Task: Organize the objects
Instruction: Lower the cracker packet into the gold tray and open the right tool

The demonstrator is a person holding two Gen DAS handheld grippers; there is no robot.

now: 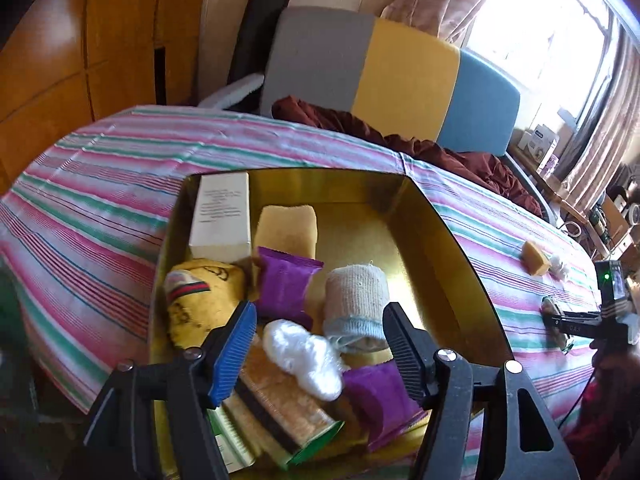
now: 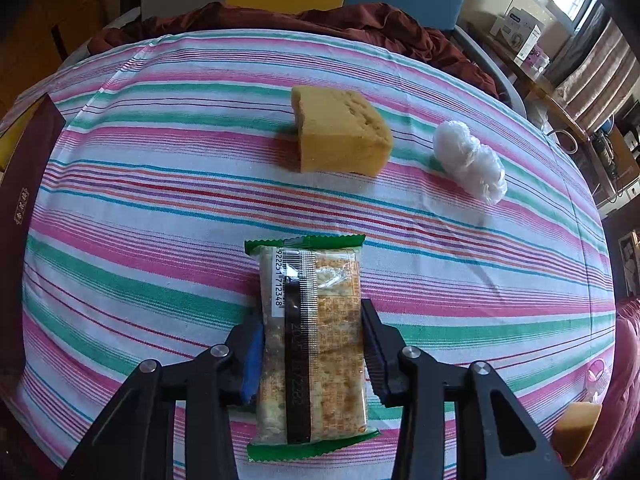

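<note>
Left gripper point(image 1: 320, 344) gapes empty; right gripper point(image 2: 312, 354) clamped, pointing steeply down.

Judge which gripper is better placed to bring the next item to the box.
Right. The right gripper is shut on the cracker pack on the cloth, while the left gripper hangs open and empty over the box.

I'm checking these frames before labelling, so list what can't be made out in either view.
- Left wrist view: the cracker packs in the gold box are partly covered by the white plastic wad and the left tongs.
- Same view: the right tongs are small and edge-on.
- Right wrist view: the maroon box is cut by the left edge, its label too small.
</note>
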